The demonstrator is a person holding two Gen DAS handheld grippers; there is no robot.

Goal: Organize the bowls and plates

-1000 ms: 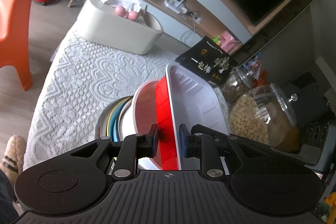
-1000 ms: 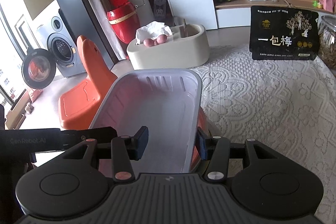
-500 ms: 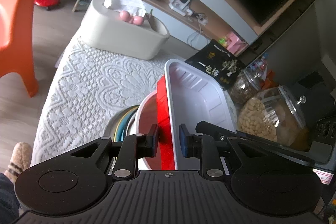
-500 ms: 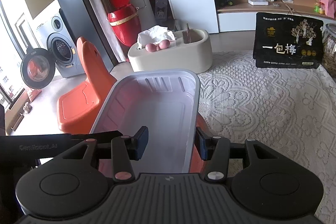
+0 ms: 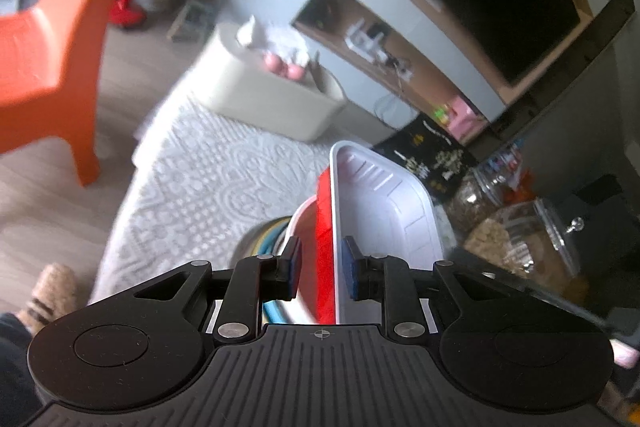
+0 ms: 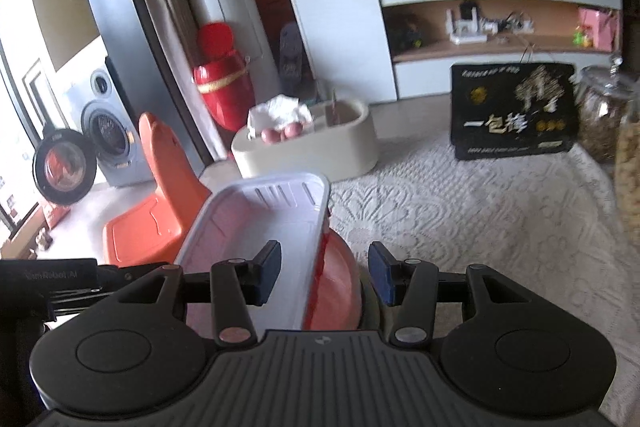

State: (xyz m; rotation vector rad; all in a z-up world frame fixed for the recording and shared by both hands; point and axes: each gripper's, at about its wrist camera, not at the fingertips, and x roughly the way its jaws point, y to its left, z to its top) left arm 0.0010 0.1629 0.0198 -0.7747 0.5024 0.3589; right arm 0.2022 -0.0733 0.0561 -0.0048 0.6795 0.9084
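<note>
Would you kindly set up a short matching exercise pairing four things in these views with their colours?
Things:
1. tray
2. chair
3. snack packet
4. tablecloth

Colours:
a. white lace
b. black with pale lettering
c. white inside, red outside
d. orange

Pairs: 1-c, 2-d, 3-b, 4-a

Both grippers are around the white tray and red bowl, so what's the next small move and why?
Probably lower the stack. The left gripper straddles the red bowl and white tray rims, tilted above the plates, so level them first.
</note>
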